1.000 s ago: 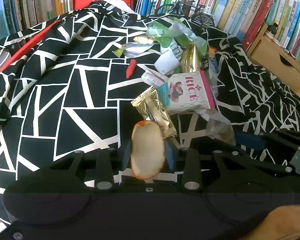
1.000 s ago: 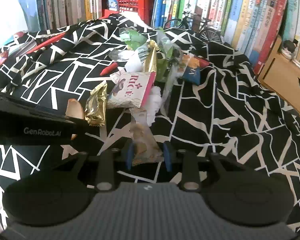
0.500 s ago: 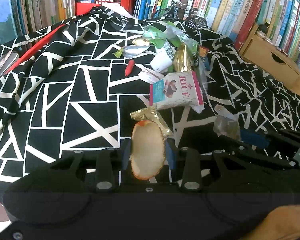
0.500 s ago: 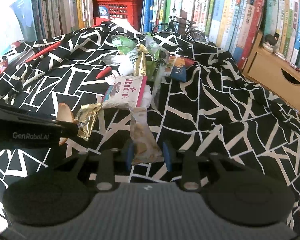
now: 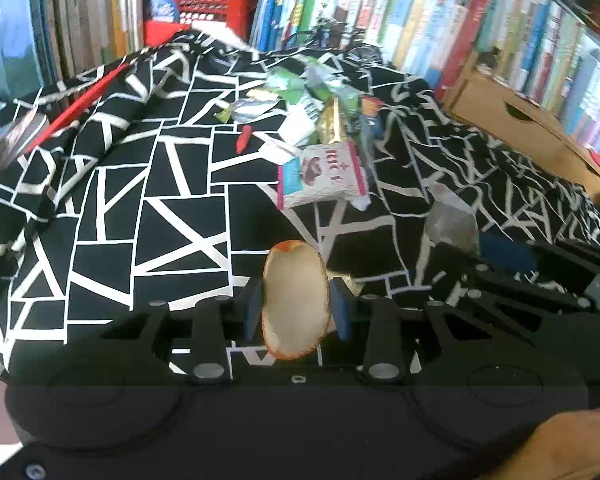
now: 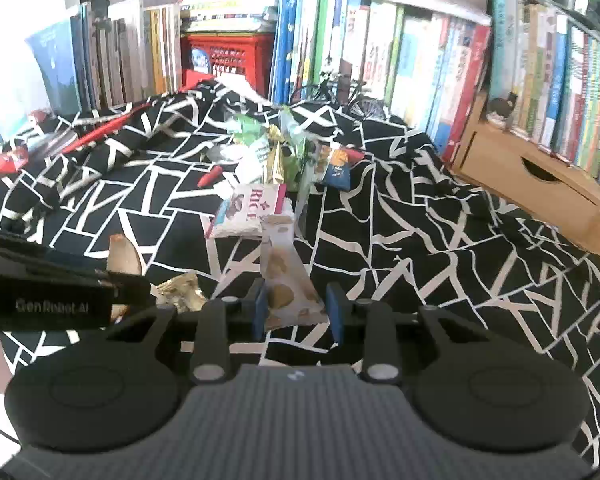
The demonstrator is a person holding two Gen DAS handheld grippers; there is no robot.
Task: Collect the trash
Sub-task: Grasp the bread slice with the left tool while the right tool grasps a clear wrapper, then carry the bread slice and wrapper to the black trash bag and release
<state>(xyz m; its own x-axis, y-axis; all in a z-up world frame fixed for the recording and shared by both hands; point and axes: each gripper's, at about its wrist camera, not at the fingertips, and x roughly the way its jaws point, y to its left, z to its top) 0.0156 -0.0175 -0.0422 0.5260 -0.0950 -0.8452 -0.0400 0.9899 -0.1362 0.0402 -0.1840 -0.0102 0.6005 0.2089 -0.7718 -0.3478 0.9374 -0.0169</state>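
Note:
My left gripper (image 5: 296, 308) is shut on a pale oval peel with a reddish rim (image 5: 294, 300), lifted above the black-and-white cloth (image 5: 140, 208). My right gripper (image 6: 296, 308) is shut on a clear cookie wrapper (image 6: 286, 276). In the right wrist view the peel (image 6: 124, 258) and the left gripper's body (image 6: 48, 300) show at the left. A heap of trash lies farther back: a white "RICE" packet (image 5: 324, 174), a gold wrapper (image 5: 332, 126), green wrappers (image 5: 292, 80), a small red piece (image 5: 244, 138). A crumpled gold wrapper (image 6: 180, 292) lies near the left gripper.
Shelves of books (image 6: 420, 52) and a red crate (image 6: 228, 56) stand behind the cloth. A wooden drawer box (image 6: 540, 184) is at the right. A small model bicycle (image 6: 340, 96) stands at the back. A red strip (image 5: 84, 96) lies on the cloth at the left.
Both grippers have drawn back and up from the heap, each keeping its piece. The heap now looks smaller and farther away.

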